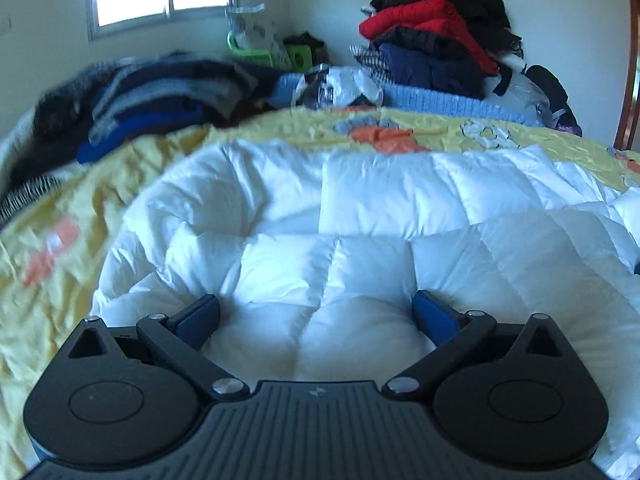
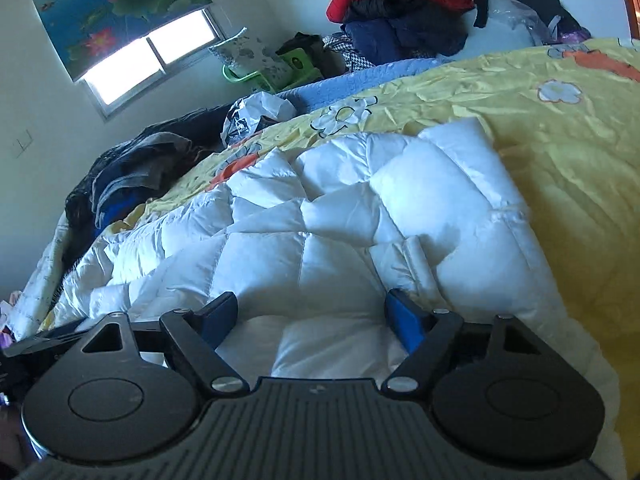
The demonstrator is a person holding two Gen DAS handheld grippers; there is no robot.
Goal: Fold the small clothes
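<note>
A white quilted puffer garment [image 1: 360,216] lies spread on a yellow patterned bedspread [image 1: 120,168]. My left gripper [image 1: 316,316] is open just above its near part, with the blue pads [image 1: 198,318] wide apart and nothing between them. In the right wrist view the same garment [image 2: 320,220] is rumpled, with a sleeve or flap [image 2: 452,184] folded over at its right. My right gripper [image 2: 312,316] is open over the near edge of the garment, holding nothing.
A pile of dark folded clothes [image 1: 140,104] sits at the far left of the bed. A heap of red, navy and black jackets [image 1: 432,40] rises at the back right. A plastic bag [image 1: 340,88] and a green basket [image 1: 260,52] lie near the window wall.
</note>
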